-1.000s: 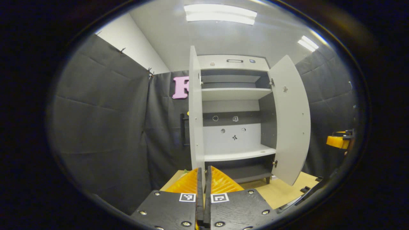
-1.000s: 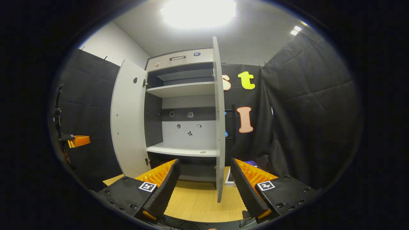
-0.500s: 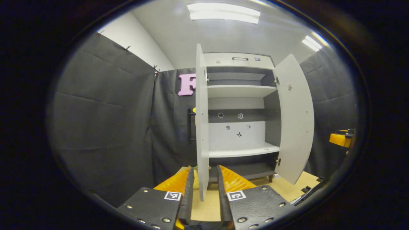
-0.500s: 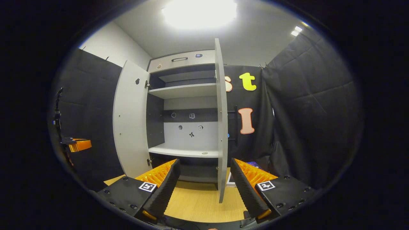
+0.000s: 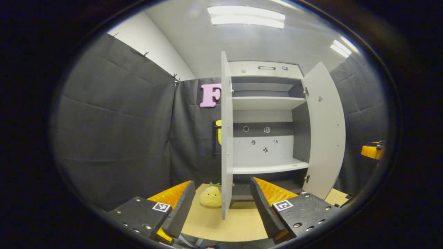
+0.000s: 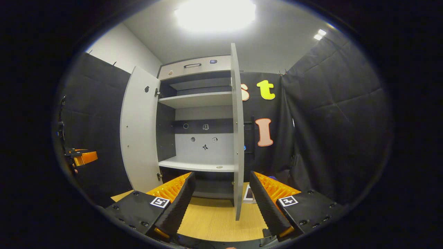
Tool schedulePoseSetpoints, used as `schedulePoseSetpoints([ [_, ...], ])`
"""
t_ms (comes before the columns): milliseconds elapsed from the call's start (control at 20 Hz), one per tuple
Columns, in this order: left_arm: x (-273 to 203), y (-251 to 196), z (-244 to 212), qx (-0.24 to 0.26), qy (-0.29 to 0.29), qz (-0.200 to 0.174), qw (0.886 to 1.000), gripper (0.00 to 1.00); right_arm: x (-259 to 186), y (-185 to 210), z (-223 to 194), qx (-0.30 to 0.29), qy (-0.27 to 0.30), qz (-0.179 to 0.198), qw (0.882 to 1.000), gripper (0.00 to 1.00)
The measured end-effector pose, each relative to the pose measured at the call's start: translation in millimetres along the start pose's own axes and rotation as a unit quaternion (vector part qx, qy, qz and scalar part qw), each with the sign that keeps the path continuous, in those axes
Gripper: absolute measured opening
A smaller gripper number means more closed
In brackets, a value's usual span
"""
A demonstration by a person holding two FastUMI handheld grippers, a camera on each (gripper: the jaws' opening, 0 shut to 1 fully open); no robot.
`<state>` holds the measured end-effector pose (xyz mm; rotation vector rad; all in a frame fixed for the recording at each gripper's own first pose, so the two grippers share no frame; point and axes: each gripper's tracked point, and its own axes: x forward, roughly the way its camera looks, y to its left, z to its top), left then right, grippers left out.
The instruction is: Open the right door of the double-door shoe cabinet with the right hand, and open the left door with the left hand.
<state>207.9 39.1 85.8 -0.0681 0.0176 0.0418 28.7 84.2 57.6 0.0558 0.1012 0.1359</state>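
The shoe cabinet [image 5: 266,138] is seen standing at the far edge of the table [image 5: 238,224], with both doors swung out toward the cameras. In the left gripper view, the left door [image 5: 226,138] is met edge-on, and its lower edge lies between the spread fingers of the left gripper [image 5: 221,207] without being touched by either. The right door [image 5: 325,131] is shown wide open at the far side of the cabinet. A small pineapple-shaped plush toy [image 5: 210,196] is seen on the table just beside the left door, on its outer side.

In the right gripper view, the right door [image 6: 237,131] is likewise met edge-on, between the parted fingers of the right gripper [image 6: 221,204] (nothing is clamped). The left door [image 6: 138,131] is seen fully open there. The other gripper [image 6: 81,157] is glimpsed well off at the left of that view. The shelves [image 6: 197,166] hold no shoes.
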Motion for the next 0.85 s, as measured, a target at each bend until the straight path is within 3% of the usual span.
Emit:
schedulePoseSetpoints([
  [850, 0, -3, 5, 0.025, -0.021, -0.012, 0.999, 0.92, -6, -14, 2, 0.009, -0.009, -0.015, 1.000, 0.98],
])
